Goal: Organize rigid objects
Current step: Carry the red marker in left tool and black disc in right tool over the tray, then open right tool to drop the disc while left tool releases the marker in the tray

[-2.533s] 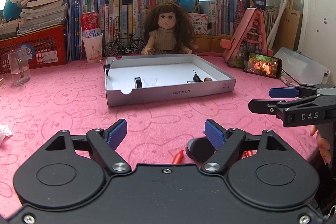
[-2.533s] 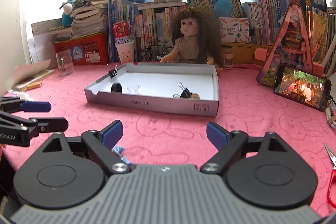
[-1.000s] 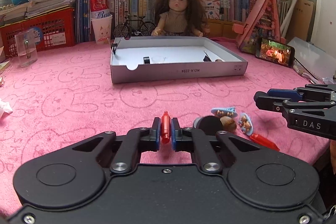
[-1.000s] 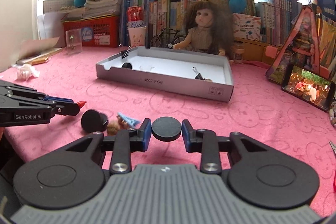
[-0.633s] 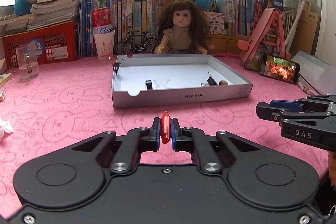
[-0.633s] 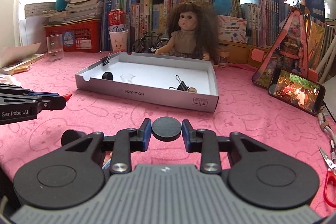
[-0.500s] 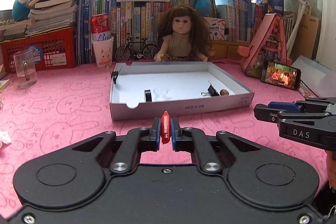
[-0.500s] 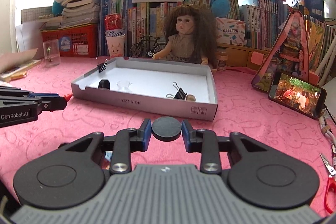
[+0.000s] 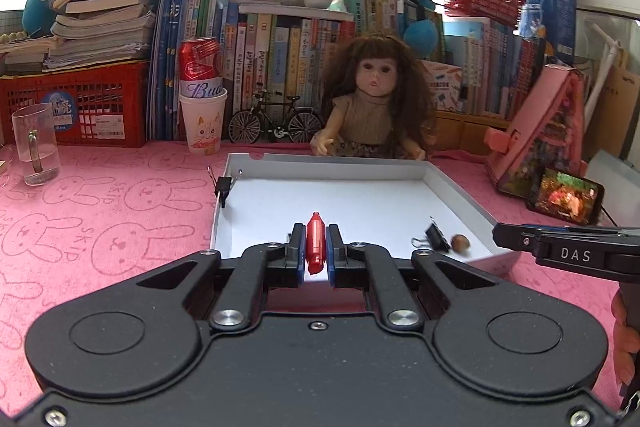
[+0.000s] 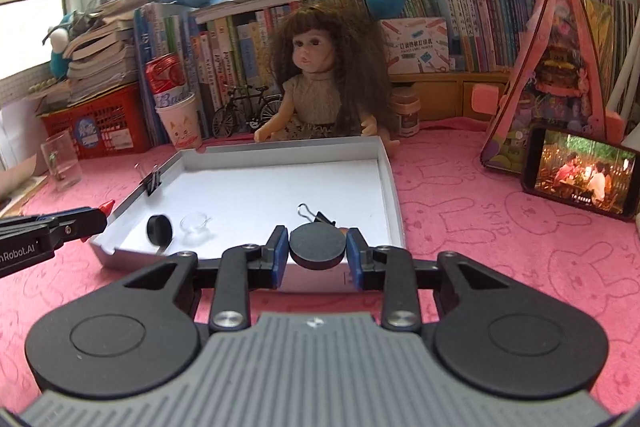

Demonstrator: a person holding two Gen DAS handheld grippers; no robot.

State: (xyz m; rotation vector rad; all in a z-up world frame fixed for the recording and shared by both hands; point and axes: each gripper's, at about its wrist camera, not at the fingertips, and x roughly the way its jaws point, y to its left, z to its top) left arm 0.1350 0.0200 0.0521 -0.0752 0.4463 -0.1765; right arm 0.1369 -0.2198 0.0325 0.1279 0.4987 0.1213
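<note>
My left gripper [image 9: 316,254] has its fingers [image 9: 297,247] clamped tight on a small red marker [image 9: 314,242], which stands nearly upright between the blue pads, its tip pointing away from me over the near edge of the white box [image 9: 456,187]. My right gripper [image 10: 317,254] has its fingers [image 10: 280,251] closed on a flat black disc [image 10: 317,245], held by its rim just above the near wall of the same box [image 10: 390,187]. Inside the box I see a second black disc [image 10: 159,229] standing on edge, a clear plastic piece [image 10: 195,225] just beside it, a black binder clip [image 10: 316,215] and a small brown nut [image 9: 460,241]. Another binder clip [image 9: 224,185] grips the left wall. The box sits on the pink desk [image 9: 100,227], in front of a doll [image 9: 374,107]. A phone [image 10: 580,171] leans near the right side, well apart from the box.
</note>
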